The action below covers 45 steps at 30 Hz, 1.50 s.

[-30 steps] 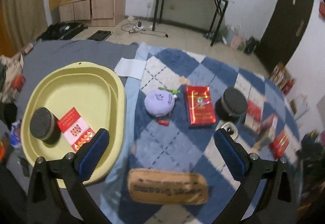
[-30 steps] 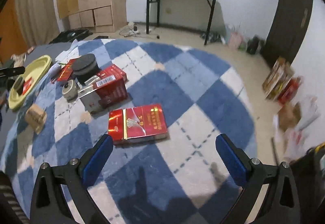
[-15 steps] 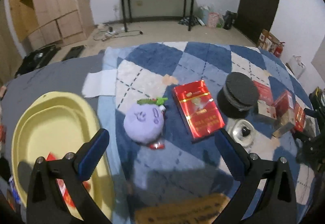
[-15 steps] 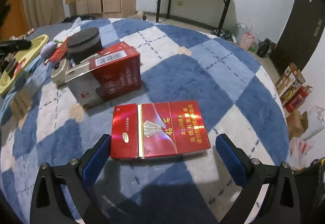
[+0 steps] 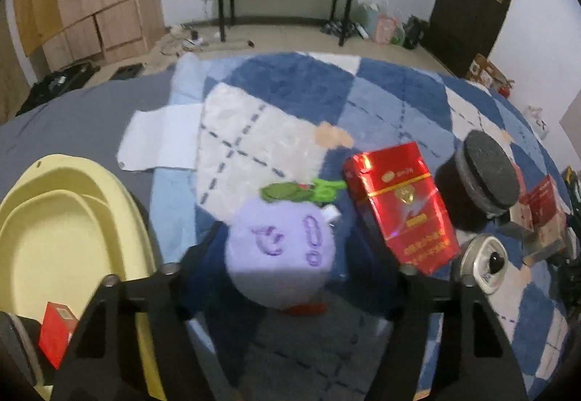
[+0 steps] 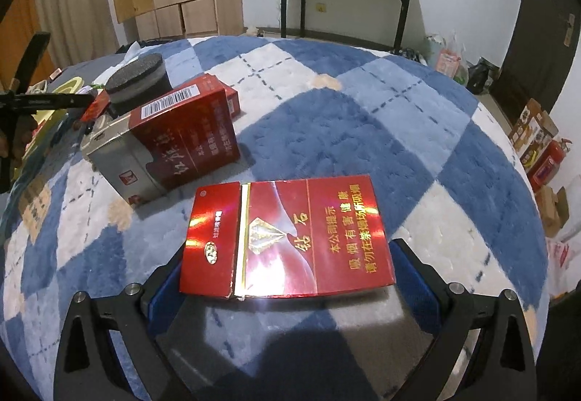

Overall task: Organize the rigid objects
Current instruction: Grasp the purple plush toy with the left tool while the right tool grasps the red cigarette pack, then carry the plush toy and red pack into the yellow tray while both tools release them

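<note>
Left gripper: jaws closing around one purple plush toy on the checked rug; whether the pads press it cannot be told
Right gripper: jaws closing, one flat red carton between them, pads not seen touching
Red cartons, right view: three; a red-and-silver carton stands behind
Black round tins: one
Yellow tray: one, left of the rug, holding one small red pack

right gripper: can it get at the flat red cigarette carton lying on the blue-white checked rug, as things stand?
Probably yes. The flat red cigarette carton already lies between the fingers of the right gripper, whose jaws are closing, with nothing on top of it. The upright red-and-silver carton stands apart on the blue-white checked rug, clear of both fingers.
</note>
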Tool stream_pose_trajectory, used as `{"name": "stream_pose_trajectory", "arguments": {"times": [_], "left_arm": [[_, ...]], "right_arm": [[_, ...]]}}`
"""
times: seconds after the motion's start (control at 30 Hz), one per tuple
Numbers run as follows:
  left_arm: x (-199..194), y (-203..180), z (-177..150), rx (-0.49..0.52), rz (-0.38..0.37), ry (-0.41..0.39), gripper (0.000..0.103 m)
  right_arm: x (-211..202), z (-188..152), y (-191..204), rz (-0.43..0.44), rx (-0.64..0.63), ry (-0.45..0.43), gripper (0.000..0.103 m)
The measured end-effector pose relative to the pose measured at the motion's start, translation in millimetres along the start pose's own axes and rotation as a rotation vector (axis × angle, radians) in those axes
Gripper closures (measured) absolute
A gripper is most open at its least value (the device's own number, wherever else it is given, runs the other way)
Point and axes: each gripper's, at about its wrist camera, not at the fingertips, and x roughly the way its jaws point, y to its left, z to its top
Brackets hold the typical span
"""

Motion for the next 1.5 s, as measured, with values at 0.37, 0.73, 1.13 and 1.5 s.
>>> {"name": "stream_pose_trajectory", "arguments": {"times": [0.37, 0.73, 1.13, 1.5], "left_arm": [[-49, -2, 11, 0.013, -0.015, -0.053, 0.054], [-143, 94, 18, -0.046, 0.141, -0.12, 0.054], [-89, 212, -15, -0.21, 0.245, 0.028, 0.054], [-49, 233, -39, -0.222, 0.225, 0.097, 0.053]], "right_arm": [[-38, 12, 7, -0.012, -0.007, -0.121, 0.014], [-103, 72, 152, 0.213, -0.163, -0.277, 0.014], [-6, 125, 380, 0.389, -0.504, -0.15, 0.014], [74, 131, 465, 0.357, -0.699, -0.039, 0.014]]}}
